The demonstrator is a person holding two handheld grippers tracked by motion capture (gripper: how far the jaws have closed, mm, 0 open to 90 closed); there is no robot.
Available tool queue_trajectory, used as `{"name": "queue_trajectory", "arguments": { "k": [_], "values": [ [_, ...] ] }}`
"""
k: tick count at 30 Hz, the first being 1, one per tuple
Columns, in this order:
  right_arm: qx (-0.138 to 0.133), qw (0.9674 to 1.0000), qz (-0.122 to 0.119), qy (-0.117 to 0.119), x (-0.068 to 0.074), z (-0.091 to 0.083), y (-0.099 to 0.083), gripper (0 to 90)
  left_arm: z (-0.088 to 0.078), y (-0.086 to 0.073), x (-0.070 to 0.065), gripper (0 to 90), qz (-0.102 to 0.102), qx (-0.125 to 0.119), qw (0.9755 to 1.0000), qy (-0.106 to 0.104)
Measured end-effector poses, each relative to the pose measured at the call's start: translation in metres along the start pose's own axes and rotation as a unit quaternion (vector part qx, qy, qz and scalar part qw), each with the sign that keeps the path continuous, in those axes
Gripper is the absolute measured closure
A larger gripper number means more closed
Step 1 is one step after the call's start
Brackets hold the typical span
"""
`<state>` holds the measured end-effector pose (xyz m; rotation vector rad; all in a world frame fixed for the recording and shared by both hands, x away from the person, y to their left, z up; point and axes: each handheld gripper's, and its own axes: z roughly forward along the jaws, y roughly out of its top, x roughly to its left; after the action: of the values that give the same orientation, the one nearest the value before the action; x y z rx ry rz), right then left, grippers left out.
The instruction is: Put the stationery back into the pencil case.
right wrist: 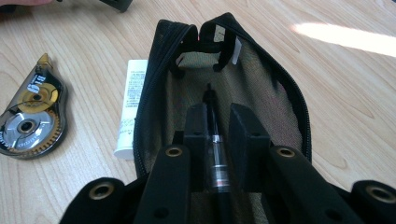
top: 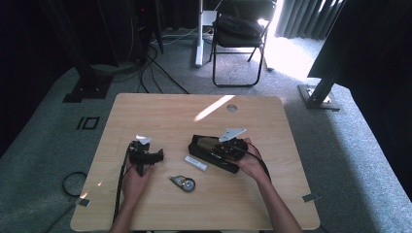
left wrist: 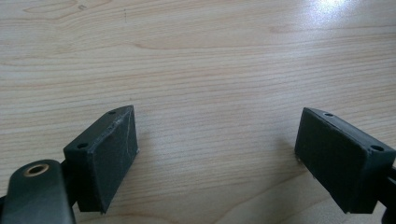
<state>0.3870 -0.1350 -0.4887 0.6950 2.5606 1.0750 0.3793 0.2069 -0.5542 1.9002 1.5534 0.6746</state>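
Right gripper [right wrist: 218, 135] is reaching into an open pencil case, a pen lying between its jaws.

The black pen [right wrist: 215, 154] is sitting in the narrow gap between the jaws, which are standing nearly closed around it; whether the pads are pressing on it I cannot tell. Around them the black pencil case [right wrist: 275, 93] is gaping unzipped, holding the pen. Just left of it a white tube [right wrist: 131, 93] is lying, and farther left a correction tape dispenser [right wrist: 31, 119]. The left gripper [left wrist: 217, 149] is resting wide apart over bare table [left wrist: 210, 56].
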Motion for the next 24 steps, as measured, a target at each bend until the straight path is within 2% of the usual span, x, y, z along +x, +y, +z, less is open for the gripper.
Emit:
{"name": "queue_trajectory", "arguments": {
  "k": [9,24],
  "values": [
    [-0.028,0.9996,-0.006,-0.004,0.009,-0.012,0.007,74.8,0.000,0.000,0.000,13.4,0.000,0.000,1.0000,0.000],
    [-0.050,0.9987,-0.011,0.000,0.026,-0.019,0.013,73.3,0.000,0.000,0.000,13.4,0.000,0.000,1.0000,0.000]
  ]
}}
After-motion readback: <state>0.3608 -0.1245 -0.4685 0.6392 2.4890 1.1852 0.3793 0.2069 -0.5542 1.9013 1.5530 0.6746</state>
